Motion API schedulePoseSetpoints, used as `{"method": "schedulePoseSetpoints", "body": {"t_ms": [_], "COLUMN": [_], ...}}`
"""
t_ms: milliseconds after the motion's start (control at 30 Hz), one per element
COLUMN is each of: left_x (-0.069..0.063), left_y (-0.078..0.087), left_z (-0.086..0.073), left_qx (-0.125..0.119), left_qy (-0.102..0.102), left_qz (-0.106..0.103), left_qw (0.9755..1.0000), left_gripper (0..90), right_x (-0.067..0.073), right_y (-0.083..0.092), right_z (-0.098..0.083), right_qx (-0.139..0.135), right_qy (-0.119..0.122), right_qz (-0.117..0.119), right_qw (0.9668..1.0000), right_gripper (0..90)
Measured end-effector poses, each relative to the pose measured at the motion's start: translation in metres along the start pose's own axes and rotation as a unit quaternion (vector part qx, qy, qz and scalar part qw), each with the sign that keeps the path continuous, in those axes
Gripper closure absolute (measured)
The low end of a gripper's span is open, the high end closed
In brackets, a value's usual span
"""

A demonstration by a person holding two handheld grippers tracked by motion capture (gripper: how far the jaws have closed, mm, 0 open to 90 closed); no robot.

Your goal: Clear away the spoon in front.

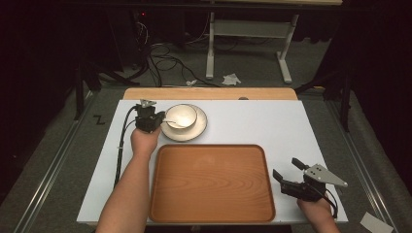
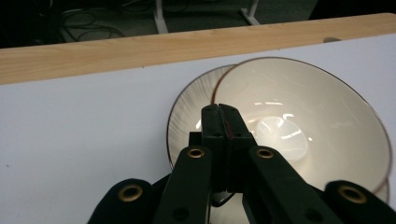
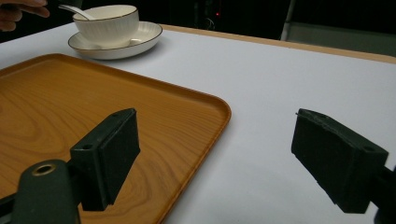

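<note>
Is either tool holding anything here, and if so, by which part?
The left tool is shut on the spoon by its handle end, its head in the bowl. The right tool is open and holds nothing.

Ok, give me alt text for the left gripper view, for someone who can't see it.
The left gripper, its black jaws pressed together, is at the near rim of a cream bowl; whether they pinch anything can't be told. The bowl sits on a matching plate on a white table with a wooden far edge.
</note>
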State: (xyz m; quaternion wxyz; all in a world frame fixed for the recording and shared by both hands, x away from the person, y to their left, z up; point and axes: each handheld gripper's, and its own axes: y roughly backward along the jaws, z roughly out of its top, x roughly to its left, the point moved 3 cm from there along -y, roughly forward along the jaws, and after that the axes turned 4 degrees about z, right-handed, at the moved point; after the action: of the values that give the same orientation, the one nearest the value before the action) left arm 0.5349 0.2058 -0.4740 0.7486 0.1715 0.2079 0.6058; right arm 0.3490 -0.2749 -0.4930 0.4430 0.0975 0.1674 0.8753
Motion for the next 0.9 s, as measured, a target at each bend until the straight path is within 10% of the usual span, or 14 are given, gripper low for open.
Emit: {"method": "schedulePoseSetpoints", "body": {"t_ms": [267,700,900], "left_x": [-0.002,-0.019,-0.003], "left_y": [-0.005,0.031,0.041], "left_z": [-0.006,-0.019,-0.019], "left_qx": [0.031,0.024,0.017], "left_qy": [-0.011,-0.027,-0.031], "left_qz": [0.0,-0.048,-0.009], "left_qw": [0.9994,0.9982,0.9993], "left_gripper": [90.0,90.0,90.0], "right_x": [-0.003,0.0,0.0], "right_y": [0.0,0.002,0.004], "right_z": [0.0,0.002,0.003], "right_qx": [-0.002,-0.008,-0.008], "right_qy": [-0.01,-0.003,-0.001], "right_qz": [-0.003,0.0,0.001], "right_qw": [0.9999,1.0,1.0], "right_gripper": [16.5,16.5,16.5]}}
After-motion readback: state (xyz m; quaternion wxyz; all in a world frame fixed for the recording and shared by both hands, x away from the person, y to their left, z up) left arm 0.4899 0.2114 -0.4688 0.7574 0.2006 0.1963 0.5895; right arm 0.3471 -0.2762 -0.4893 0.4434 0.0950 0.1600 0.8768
